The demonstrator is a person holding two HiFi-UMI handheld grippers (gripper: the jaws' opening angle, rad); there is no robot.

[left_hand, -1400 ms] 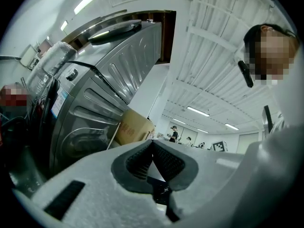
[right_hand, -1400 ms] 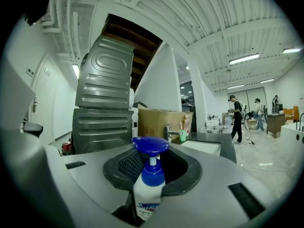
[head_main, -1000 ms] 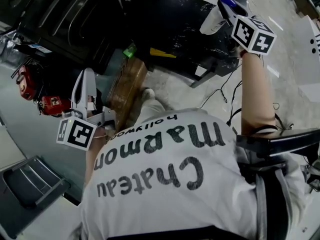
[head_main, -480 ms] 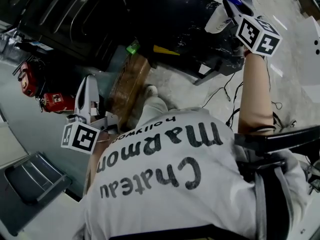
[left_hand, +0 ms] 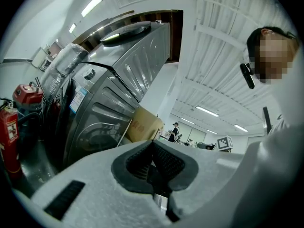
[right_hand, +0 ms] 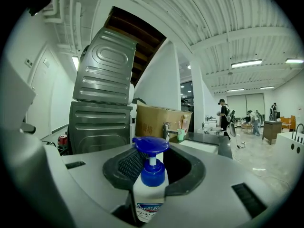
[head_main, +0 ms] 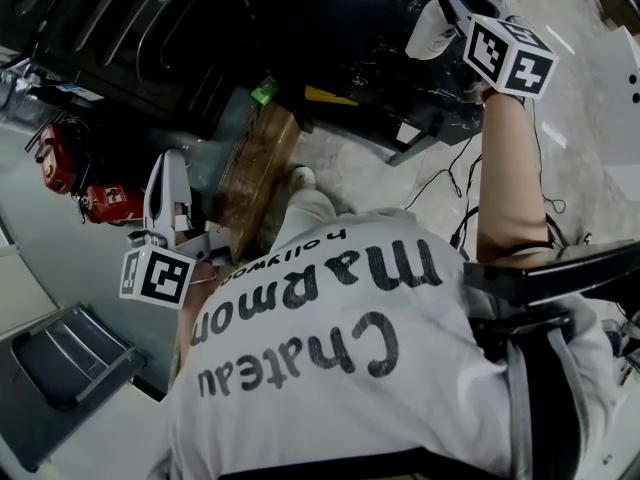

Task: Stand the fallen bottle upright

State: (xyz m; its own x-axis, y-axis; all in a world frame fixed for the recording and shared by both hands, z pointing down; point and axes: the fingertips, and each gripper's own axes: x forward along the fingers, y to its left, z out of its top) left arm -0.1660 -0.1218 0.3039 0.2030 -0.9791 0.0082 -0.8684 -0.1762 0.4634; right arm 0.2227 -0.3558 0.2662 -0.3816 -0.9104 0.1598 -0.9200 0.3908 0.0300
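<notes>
Right gripper (right_hand: 156, 163) fingers grip the pump bottle (right_hand: 150, 196), held upright. Left gripper (left_hand: 153, 161) fingers closed, empty. Next: seat its base on the tabletop (head_main: 350, 28), then release.

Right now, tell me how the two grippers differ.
The right gripper is clamped on a white bottle with a blue pump; the left gripper has its jaws shut on nothing. In the head view the right gripper is raised over the dark counter, and the left gripper hangs low beside the person. Both carry a marker cube.
</notes>
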